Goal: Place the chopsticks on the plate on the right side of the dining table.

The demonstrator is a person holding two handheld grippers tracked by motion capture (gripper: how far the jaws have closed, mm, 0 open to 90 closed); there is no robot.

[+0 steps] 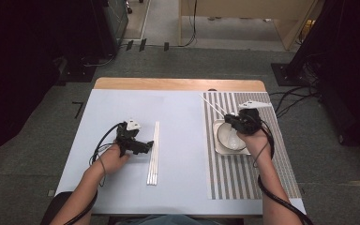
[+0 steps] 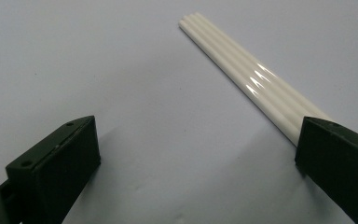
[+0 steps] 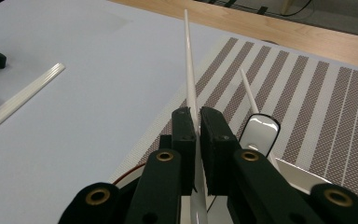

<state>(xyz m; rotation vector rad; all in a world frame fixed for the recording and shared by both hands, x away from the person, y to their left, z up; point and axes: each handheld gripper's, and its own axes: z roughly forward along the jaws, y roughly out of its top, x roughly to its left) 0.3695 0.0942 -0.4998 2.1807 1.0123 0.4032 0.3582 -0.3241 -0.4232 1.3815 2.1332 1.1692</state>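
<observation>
In the high view, the left tongs (image 1: 143, 146) rest on the pale blue table (image 1: 122, 108) left of its middle, their tips just beside a row of white chopsticks (image 1: 153, 152) that lie parallel and point from the near edge toward the far edge. The right tongs (image 1: 228, 118) hover over a white bowl (image 1: 226, 137) that sits on a striped mat (image 1: 258, 164) on the right half of the table. A single white chopstick (image 1: 212, 103) sticks out from them toward the far edge, slanting left.

In the left gripper view, the left tongs (image 2: 196, 154) stand wide apart with bare table between them. The bundle of chopsticks (image 2: 242, 74) runs slantwise up to the right-hand jaw; whether it touches that jaw I cannot tell.

In the right gripper view, the right tongs (image 3: 199, 133) are pressed together on the single chopstick (image 3: 189, 70), which rises steeply between them over the mat (image 3: 307, 102). A second white stick (image 3: 248, 88) leans just to its right, above a white spoon (image 3: 260, 133) at the bowl's rim (image 3: 303, 170).
</observation>
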